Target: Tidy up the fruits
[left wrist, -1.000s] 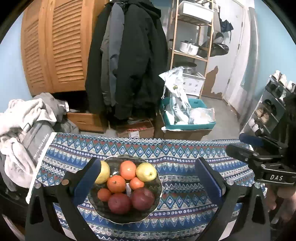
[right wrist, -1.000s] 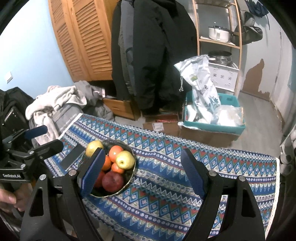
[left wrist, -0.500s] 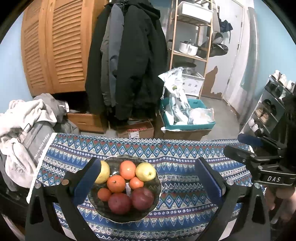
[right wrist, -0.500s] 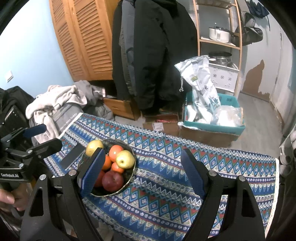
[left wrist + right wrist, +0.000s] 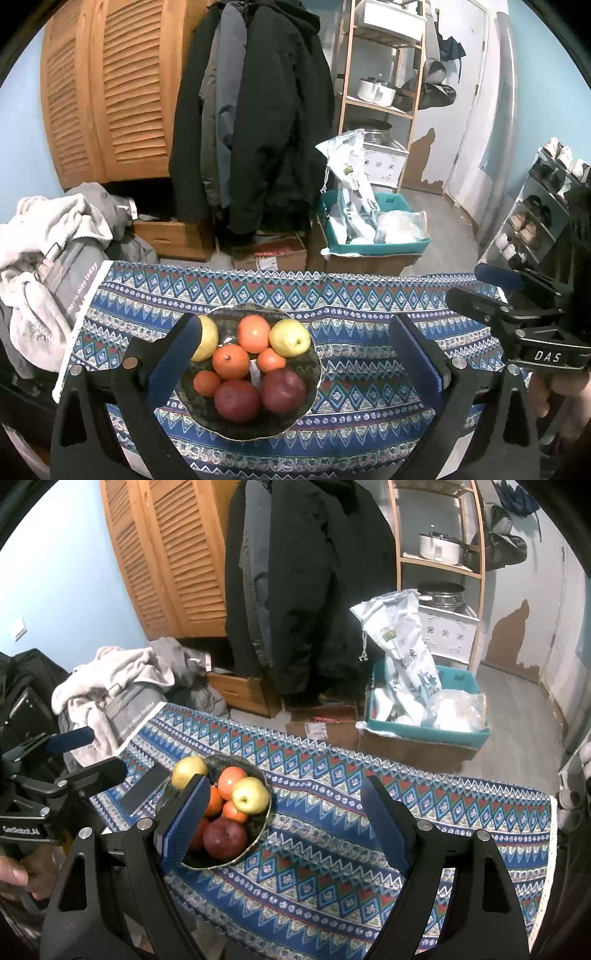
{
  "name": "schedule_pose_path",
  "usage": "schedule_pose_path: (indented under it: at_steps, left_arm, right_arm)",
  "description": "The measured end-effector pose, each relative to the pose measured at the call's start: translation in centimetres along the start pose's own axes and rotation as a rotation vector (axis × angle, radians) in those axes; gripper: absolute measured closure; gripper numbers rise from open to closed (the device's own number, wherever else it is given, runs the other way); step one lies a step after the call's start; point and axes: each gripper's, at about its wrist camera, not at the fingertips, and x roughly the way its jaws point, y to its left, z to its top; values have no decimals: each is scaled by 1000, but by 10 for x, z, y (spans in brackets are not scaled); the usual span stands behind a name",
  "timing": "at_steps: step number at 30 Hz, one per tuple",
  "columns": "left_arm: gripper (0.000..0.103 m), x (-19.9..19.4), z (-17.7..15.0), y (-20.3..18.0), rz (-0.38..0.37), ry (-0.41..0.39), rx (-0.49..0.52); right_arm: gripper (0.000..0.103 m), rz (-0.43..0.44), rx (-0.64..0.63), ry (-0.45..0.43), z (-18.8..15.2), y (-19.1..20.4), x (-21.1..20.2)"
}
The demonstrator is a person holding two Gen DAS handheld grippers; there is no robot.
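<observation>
Fruits (image 5: 255, 363) sit in a dark bowl (image 5: 312, 373) on the tabletop (image 5: 332, 878). Left tool (image 5: 295, 363) and right tool (image 5: 284, 827) are both spread wide, holding nothing.

The table (image 5: 369, 295) is covered by a blue patterned cloth (image 5: 332, 867) with bands of diamonds and zigzags. A dark bowl (image 5: 314, 373) of fruit rests on the cloth toward the left end. Just beside the bowl, nearer the left edge, a flat dark phone-like slab (image 5: 144, 788) lies on the cloth.

Dim indoor light, sharp, fisheye-warped edges
</observation>
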Motion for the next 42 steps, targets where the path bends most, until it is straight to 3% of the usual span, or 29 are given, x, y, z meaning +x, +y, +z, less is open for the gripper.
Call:
schedule_pose_path:
  at_steps: [42]
  left_arm:
    - [1,1,1,-6,11,9,-19]
  right_arm:
    - [20,-20,3,7,-9,-15,-3]
